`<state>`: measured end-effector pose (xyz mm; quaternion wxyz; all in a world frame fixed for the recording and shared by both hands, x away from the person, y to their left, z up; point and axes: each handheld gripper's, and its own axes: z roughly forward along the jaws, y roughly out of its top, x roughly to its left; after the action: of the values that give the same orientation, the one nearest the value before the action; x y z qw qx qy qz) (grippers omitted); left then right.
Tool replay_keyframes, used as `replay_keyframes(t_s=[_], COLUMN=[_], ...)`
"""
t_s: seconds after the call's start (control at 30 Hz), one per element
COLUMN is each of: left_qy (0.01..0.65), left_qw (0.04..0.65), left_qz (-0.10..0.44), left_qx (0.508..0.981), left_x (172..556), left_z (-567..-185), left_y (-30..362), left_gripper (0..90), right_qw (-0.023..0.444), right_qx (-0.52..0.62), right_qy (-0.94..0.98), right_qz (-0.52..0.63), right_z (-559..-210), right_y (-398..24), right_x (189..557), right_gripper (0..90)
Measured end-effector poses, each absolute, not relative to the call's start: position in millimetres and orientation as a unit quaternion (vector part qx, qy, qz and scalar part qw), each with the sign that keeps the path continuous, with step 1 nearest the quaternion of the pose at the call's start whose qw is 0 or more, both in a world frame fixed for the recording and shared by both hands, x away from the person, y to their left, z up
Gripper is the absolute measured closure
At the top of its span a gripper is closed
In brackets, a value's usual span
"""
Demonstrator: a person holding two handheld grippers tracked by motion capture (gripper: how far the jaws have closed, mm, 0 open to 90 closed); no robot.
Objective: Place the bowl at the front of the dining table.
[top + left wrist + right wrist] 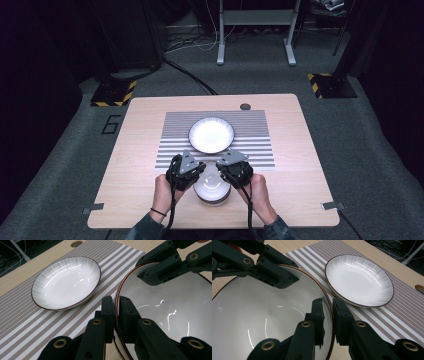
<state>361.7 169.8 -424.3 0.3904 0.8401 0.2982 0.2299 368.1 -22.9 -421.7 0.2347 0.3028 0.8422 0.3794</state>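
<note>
A white bowl [211, 187] with a brown rim sits near the table's front edge, between my two grippers. My left gripper [191, 172] is shut on the bowl's left rim [116, 310], one jaw inside and one outside. My right gripper [229, 171] is shut on the opposite rim [332, 315] the same way. The bowl's glossy inside [257, 315] shows in both gripper views. A shallow white plate [211, 134] with a dark rim lies on the striped placemat [250, 145] just beyond the bowl; it is also the plate [66, 282] in the left gripper view and the plate [359, 281] in the right one.
The wooden table [140, 165] has a round cable hole [245, 106] at its far edge. Metal clips [92, 208] sit at the front corners. A grey stand [255, 30] and cables are on the floor beyond.
</note>
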Motion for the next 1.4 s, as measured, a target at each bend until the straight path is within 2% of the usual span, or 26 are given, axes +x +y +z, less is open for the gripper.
replay_keyframes(t_s=[1.0,1.4], left_qy=[0.284,0.284], left_qw=[0.408,0.41], left_qz=[0.255,0.256], left_qx=[0.829,0.828], left_x=[357,361], left_z=[-405,-399], left_y=[170,174], left_gripper=[82.3,82.2], right_qw=[0.282,0.286], right_qx=[0.28,0.281], right_qy=[0.829,0.828], right_qz=[0.393,0.393], right_z=[-401,-394], right_y=[-25,-21], right_x=[356,358], right_gripper=[80.3,80.4])
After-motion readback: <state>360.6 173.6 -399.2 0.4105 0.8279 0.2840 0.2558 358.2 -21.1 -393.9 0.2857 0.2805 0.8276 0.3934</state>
